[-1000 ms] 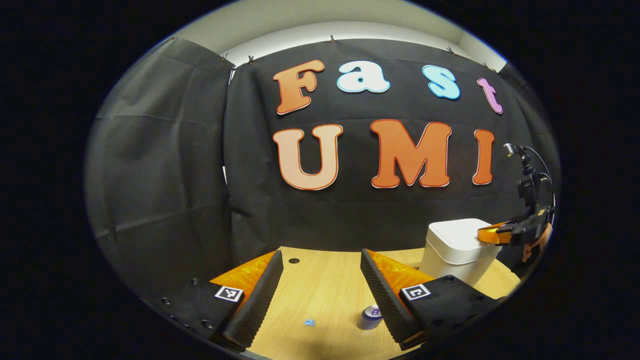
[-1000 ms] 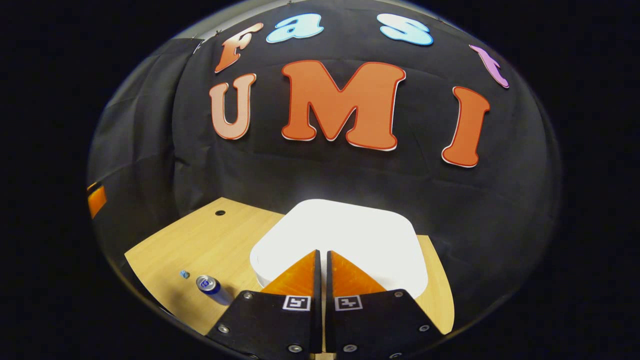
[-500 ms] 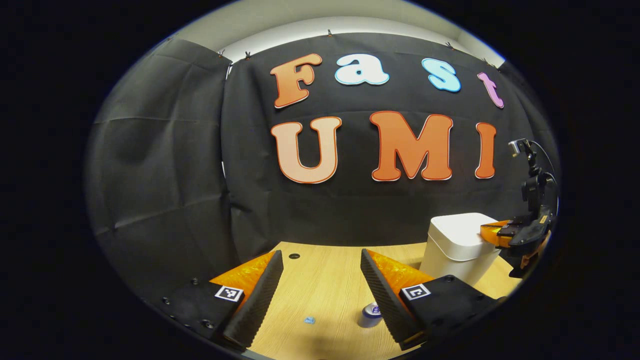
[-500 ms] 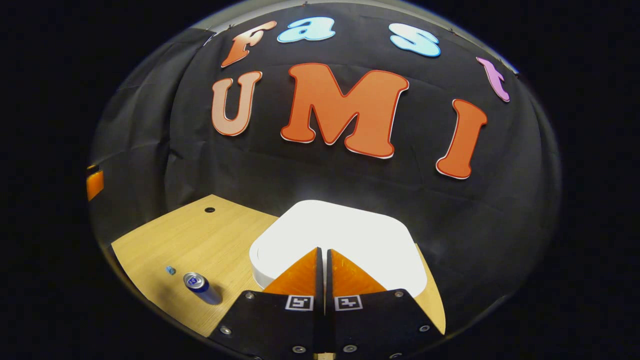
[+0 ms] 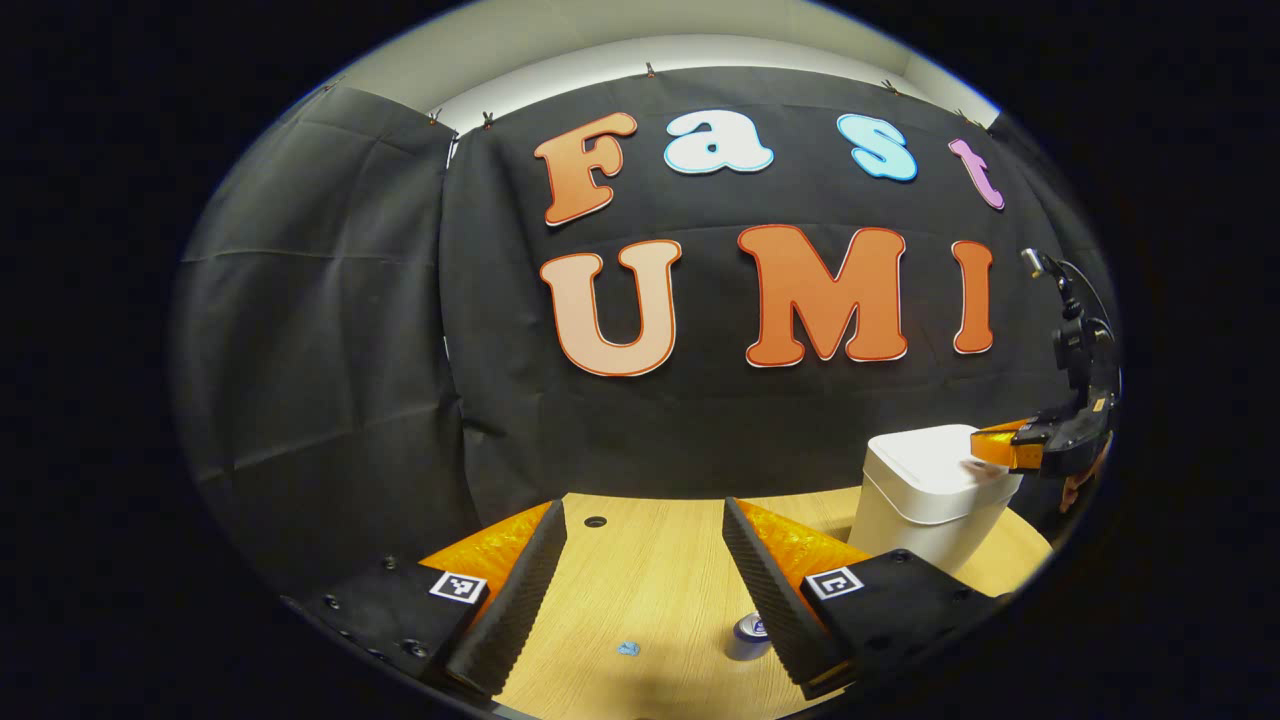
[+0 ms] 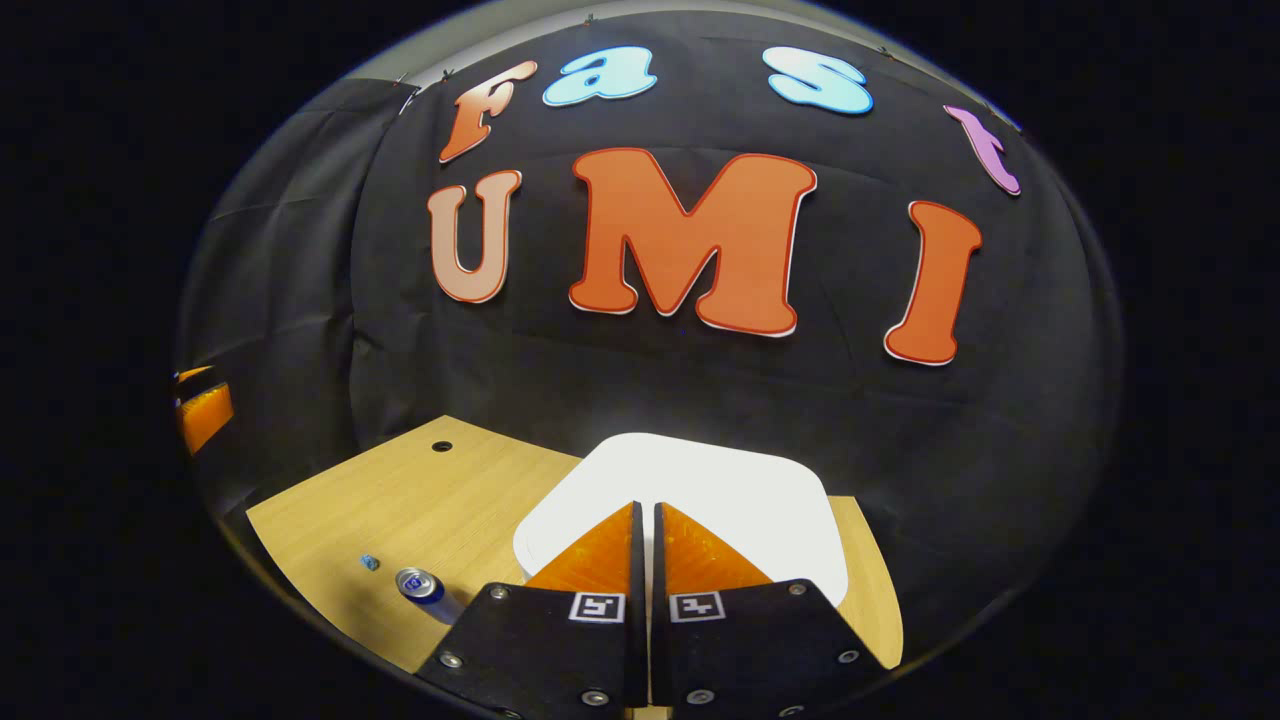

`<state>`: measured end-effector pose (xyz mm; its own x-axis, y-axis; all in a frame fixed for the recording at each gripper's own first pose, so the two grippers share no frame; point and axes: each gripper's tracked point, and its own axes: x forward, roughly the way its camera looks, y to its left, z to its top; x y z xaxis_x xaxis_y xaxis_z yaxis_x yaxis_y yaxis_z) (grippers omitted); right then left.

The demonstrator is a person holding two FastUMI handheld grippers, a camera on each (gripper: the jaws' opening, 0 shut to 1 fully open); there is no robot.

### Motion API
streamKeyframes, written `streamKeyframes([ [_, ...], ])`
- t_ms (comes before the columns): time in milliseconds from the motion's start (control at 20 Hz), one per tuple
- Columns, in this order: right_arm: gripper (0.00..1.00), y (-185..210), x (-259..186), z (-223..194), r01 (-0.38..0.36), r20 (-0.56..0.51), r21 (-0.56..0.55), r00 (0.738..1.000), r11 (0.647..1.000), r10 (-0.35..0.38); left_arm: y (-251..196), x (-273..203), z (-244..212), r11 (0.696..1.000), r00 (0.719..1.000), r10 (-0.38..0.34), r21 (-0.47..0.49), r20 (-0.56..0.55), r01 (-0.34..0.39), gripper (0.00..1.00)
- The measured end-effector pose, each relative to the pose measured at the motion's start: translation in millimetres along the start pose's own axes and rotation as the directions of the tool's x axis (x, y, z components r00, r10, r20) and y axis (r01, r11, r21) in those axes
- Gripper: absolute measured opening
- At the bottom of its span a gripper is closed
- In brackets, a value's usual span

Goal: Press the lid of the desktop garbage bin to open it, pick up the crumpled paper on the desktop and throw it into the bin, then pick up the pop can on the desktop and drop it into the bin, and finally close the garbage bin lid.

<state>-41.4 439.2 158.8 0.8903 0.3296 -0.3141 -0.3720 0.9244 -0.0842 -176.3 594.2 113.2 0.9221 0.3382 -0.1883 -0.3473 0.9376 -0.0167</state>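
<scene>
The white bin point(image 5: 925, 495) stands on the wooden table point(image 5: 640, 570) at the right, and its lid point(image 6: 720, 490) lies flat. My right gripper point(image 6: 645, 506) is shut on nothing, its tips over the lid's near edge; whether they touch it I cannot tell. From the left gripper view, that right gripper point(image 5: 985, 450) hangs at the lid's right rim. A small blue crumpled paper point(image 5: 628, 648) and an upright pop can point(image 5: 748, 636) sit close below my open left gripper point(image 5: 642, 505). The can point(image 6: 424, 587) and paper point(image 6: 370, 562) lie left of the bin.
A small round hole point(image 5: 595, 521) sits in the tabletop near the back wall. Black cloth closes the booth behind and to the left. Bare wood stretches between the can and the bin. Part of the left gripper point(image 6: 205, 412) shows at the far left.
The right gripper has risen a little over the lid, which now looks smaller and farther. The left gripper has drifted slightly and stays open. Can and paper have not moved.
</scene>
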Motion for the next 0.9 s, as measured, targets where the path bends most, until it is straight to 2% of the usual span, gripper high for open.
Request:
streamKeyframes([
  [400,0.02,1,3,-32,-0.016,-0.127,0.051,0.992,0.999,0.023,3,7,-5,1.0,1.0,0.012,-0.01,-0.011,-0.012,1.0],
  [600,0.02,-12,5,-28,0.027,-0.114,0.062,0.993,0.998,-0.02,2,9,-10,1.0,1.0,0.013,-0.004,-0.025,-0.013,1.0],
  [900,0.03,-14,2,-39,0.031,-0.152,0.127,0.988,0.991,-0.011,-7,13,-19,1.0,0.999,0.001,0.003,-0.052,0.0,1.0],
])
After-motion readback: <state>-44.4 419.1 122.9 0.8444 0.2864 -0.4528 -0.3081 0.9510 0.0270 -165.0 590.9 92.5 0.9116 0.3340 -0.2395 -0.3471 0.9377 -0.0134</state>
